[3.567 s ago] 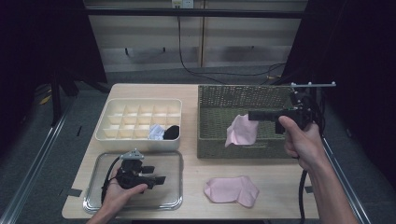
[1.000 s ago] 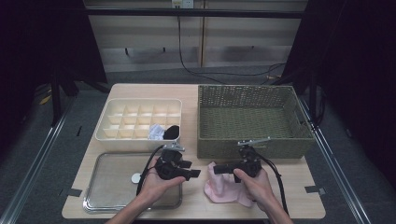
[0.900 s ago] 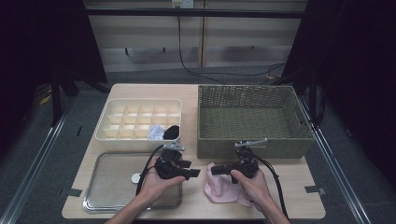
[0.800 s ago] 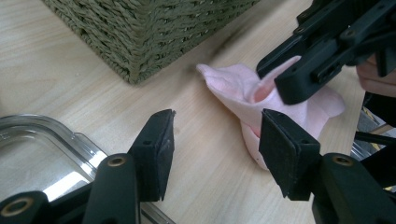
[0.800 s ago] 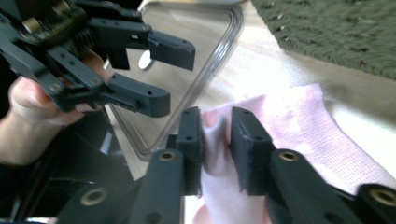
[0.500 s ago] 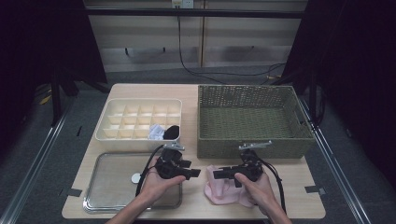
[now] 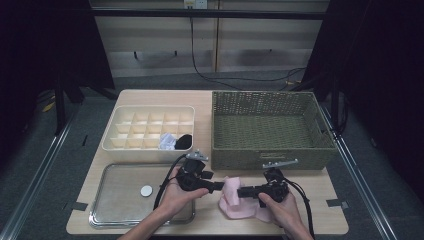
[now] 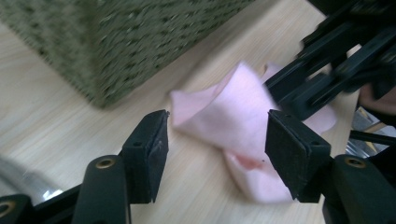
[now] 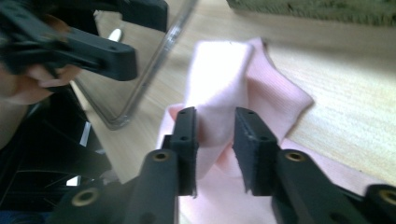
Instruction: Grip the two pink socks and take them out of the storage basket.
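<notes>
My right gripper pinches a raised fold of the soft pink cloth, which lies on the pale wooden table before the woven green basket. My left gripper, jaws wide apart, faces the cloth without touching it.

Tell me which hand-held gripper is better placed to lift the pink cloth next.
The right hand-held gripper. Its jaws are already pinched on a raised fold of the pink cloth. The left hand-held gripper has its jaws wide apart, with the cloth lying just beyond them on the table.
</notes>
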